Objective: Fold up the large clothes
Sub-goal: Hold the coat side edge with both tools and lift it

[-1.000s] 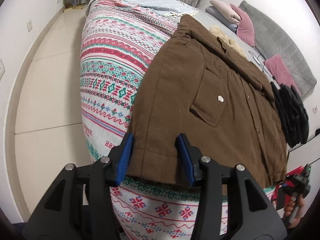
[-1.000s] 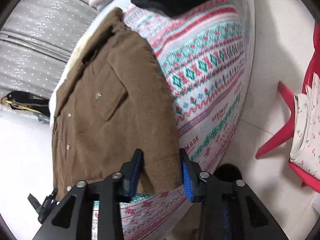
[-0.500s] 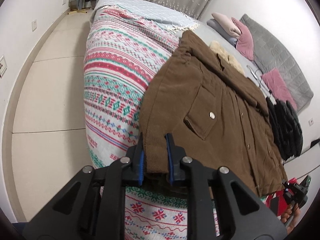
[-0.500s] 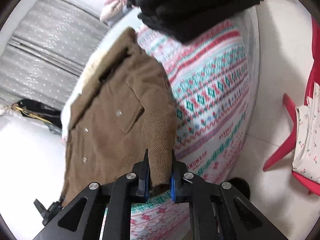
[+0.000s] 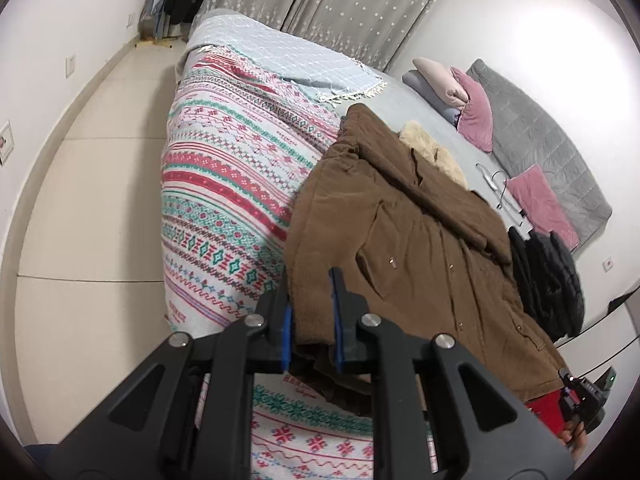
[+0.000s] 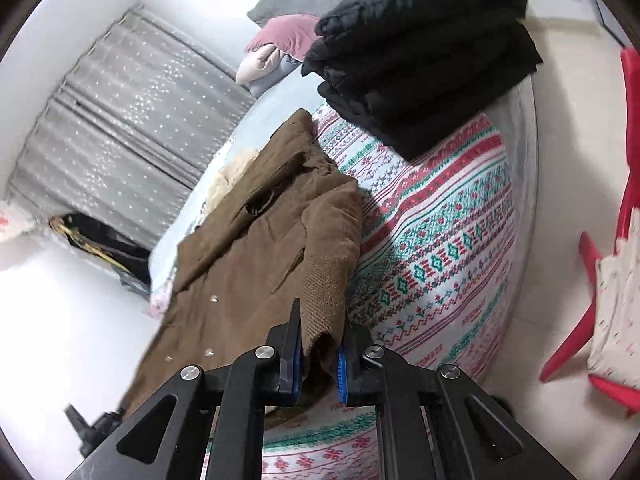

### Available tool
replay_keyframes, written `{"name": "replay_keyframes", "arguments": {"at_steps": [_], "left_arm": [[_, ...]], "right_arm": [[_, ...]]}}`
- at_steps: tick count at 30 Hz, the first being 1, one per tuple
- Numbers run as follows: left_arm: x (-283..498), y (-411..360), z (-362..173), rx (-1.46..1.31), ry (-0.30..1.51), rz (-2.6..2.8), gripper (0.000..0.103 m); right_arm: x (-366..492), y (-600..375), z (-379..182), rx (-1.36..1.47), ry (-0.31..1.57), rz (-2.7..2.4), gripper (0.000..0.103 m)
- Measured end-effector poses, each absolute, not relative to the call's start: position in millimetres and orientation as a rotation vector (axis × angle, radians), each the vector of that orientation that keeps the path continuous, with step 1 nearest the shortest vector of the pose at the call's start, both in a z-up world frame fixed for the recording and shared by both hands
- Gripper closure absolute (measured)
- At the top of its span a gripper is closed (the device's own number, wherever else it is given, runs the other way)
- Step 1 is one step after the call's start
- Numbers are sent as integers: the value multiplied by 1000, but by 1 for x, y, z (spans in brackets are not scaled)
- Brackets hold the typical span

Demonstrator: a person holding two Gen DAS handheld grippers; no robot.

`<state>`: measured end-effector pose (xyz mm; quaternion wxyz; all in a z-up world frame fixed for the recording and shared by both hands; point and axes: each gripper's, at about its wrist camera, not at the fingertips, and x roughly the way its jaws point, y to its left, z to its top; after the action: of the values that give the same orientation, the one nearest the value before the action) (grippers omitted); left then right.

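A brown corduroy jacket (image 5: 420,240) lies front up on the bed, with its fleece collar at the far end. My left gripper (image 5: 310,280) is shut on one near corner of the hem, and brown cloth is bunched between the blue pads. In the right wrist view, the right gripper (image 6: 320,320) is shut on the other near corner of the jacket (image 6: 256,264). Both corners are lifted off the patterned blanket (image 5: 224,184), and the hem sags between them. The right gripper (image 5: 584,396) also shows at the lower right of the left wrist view.
A folded pile of black clothes (image 6: 424,52) sits on the bed beside the jacket. Pink pillows (image 5: 476,112) and a hanger (image 5: 496,184) lie towards the headboard. A red chair (image 6: 588,280) with patterned cloth stands on the floor at the right. Curtains hang behind the bed.
Both grippers have shut on the jacket's near hem corners and risen, lifting the hem off the blanket. Both views have tilted up towards the far end of the bed.
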<state>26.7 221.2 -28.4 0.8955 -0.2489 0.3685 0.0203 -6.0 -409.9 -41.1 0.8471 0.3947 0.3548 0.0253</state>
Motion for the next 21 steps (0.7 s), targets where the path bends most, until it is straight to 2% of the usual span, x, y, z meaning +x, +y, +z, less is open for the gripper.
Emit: {"name": "replay_keyframes", "arguments": {"at_steps": [13, 18, 21], "left_arm": [[28, 209, -14, -415, 741, 100, 86], [37, 198, -35, -376, 800, 120, 86], [36, 190, -32, -319, 779, 123, 85]], "right_arm": [[-5, -396, -3, 728, 639, 18, 91], [10, -402, -35, 802, 734, 0, 91], [9, -405, -31, 802, 710, 7, 91]]}}
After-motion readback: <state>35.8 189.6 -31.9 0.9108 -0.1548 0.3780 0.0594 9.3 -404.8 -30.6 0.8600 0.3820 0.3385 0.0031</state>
